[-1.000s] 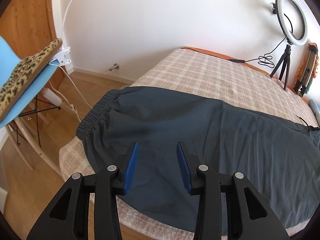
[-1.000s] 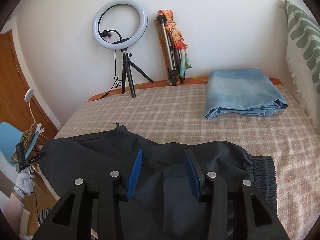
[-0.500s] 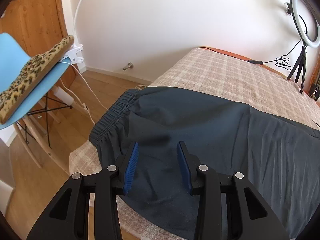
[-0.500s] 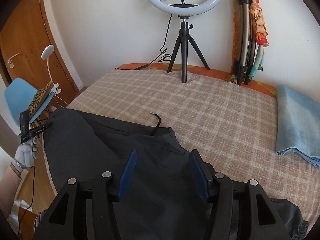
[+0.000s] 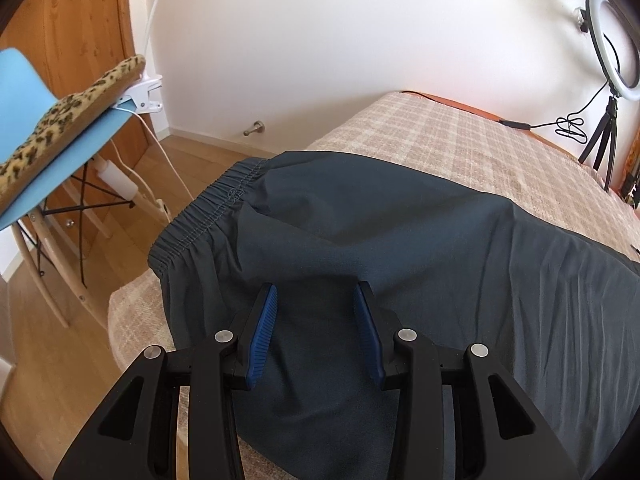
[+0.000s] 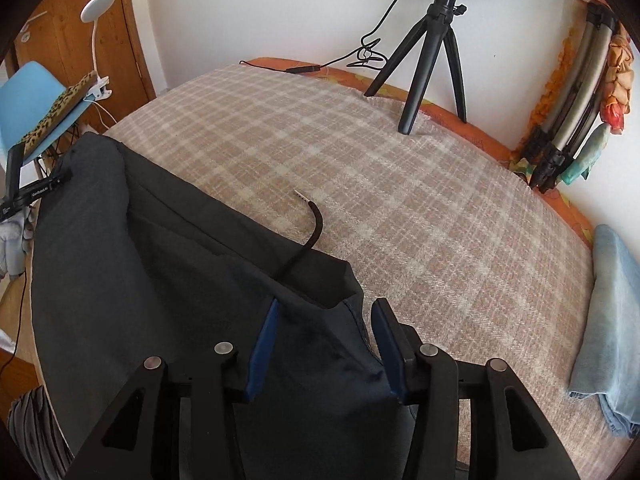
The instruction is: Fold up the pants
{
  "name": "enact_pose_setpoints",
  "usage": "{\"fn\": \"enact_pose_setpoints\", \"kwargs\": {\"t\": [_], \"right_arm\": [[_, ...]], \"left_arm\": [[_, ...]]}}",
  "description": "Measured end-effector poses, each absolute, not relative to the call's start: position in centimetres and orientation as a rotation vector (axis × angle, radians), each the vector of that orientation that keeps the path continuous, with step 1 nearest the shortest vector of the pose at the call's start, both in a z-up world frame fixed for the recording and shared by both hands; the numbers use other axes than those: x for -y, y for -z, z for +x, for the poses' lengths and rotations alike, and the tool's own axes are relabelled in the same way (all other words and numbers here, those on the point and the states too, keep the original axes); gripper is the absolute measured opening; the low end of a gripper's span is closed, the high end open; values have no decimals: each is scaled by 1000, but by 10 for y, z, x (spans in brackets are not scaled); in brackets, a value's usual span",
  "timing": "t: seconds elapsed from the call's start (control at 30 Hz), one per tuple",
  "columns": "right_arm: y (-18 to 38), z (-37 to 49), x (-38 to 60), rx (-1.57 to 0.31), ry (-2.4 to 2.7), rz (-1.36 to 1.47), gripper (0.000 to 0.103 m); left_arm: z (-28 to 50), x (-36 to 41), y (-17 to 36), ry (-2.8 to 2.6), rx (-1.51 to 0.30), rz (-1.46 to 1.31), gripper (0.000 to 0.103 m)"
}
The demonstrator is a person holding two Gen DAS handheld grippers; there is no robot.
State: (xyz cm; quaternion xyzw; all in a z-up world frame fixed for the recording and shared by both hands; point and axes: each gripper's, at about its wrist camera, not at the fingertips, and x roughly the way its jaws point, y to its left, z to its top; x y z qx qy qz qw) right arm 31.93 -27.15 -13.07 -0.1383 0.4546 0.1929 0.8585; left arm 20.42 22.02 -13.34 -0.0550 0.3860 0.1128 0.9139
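Shifted leftward along the bed [image 6: 440, 200]: right gripper [image 6: 324, 344], jaws just narrowed yet parted over a pants [image 5: 400, 240] corner; left gripper [image 5: 316, 328] parted, empty, hovering over the pants; pants spread, folding barely begun.

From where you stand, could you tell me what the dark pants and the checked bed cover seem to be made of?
The pants look like a thin, smooth woven synthetic, matte dark slate: fine sharp creases and a gathered elastic waistband, though the fibre is a guess. The bed cover looks like a coarser woven wool or cotton blanket, with visible twill texture and a frayed fringe at its far edge.
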Motion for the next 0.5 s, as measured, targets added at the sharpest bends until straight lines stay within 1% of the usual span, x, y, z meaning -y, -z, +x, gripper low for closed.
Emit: {"fn": "enact_pose_setpoints", "kwargs": {"t": [0.03,0.07,0.1,0.13,0.17,0.2,0.33,0.5], "right_arm": [[131,319,269,-949,-407,-309,34],[132,319,265,-943,-410,-325,27],[132,319,263,-941,-411,-337,16],[132,319,260,-937,-410,-346,12],[131,319,258,-926,-404,-357,5],[130,319,256,-913,-394,-371,2],[121,331,265,-872,-338,-360,0],[124,360,287,-902,-307,-226,0]], "left_arm": [[204,-220,133,-230,-794,-112,39],[204,-221,133,-227,-794,-116,39],[204,-222,133,-224,-795,-120,39],[205,-222,133,-221,-796,-122,39],[205,-223,133,-219,-797,-121,39],[205,-223,133,-218,-797,-121,39],[205,-222,133,-216,-797,-117,39],[205,-222,134,-217,-797,-110,39]]}}
